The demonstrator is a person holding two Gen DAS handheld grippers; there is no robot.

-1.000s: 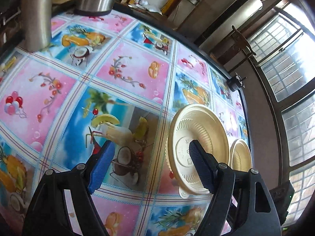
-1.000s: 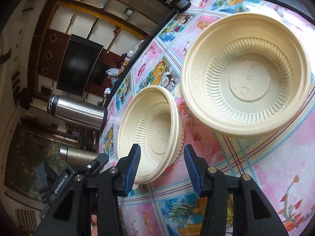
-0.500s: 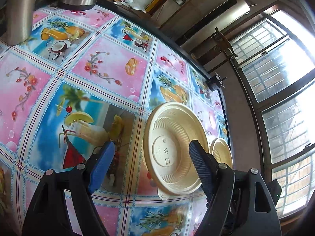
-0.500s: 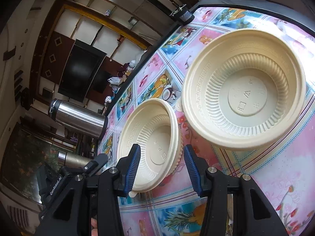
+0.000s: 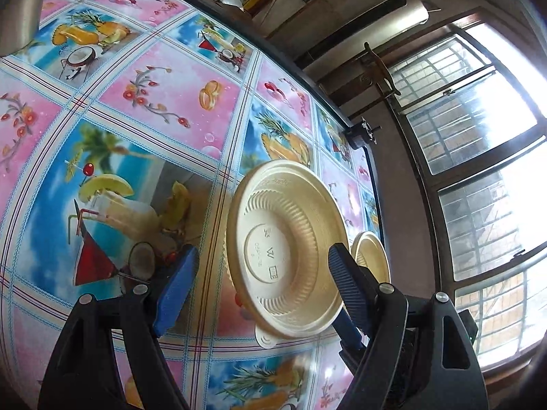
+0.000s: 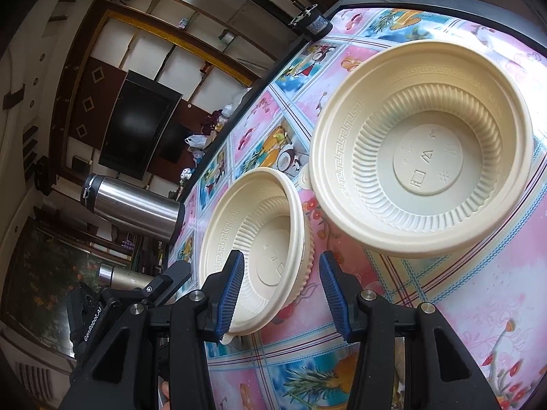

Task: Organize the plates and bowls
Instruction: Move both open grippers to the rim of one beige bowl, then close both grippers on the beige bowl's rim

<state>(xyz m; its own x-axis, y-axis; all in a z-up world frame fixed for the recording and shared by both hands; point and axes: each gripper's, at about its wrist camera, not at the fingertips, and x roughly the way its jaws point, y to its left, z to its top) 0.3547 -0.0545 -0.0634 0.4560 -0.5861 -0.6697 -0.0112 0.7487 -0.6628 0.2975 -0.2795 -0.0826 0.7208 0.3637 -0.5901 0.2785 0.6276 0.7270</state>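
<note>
1. So, progress check: nothing's stacked yet as far as I can tell. You've got two cream dishes sitting on the fruit-print tablecloth (image 6: 478, 324), the near bowl (image 6: 259, 256) and the big bowl (image 6: 424, 150), rims just beside each other but not nested. Whether they're technically plates or bowls, hard to say; both look deep and ribbed.

2. What's left, I'd guess: pick one up, drop it into the other, done. Basically the whole job.

3. Your right gripper (image 6: 281, 292) is released, jaws apart, with one blue pad inside the near bowl's rim and the other outside its wall. Straddling it, not pinching. Lined up nicely for a rim grab if you close.

4. Your left gripper (image 5: 261, 285) is wide open too, holding nothing, tilted down at the table. From its view the near bowl (image 5: 285, 259) sits between the pads, closer to the right-hand one, and the big bowl (image 5: 371, 256) peeks out just past that pad.

5. Relative to the near bowl: the steel flask (image 6: 133, 208) stands well beyond it, toward the far table edge. Out of your way.

6. Watch the thin rim; it'll probably flex when squeezed.
</note>
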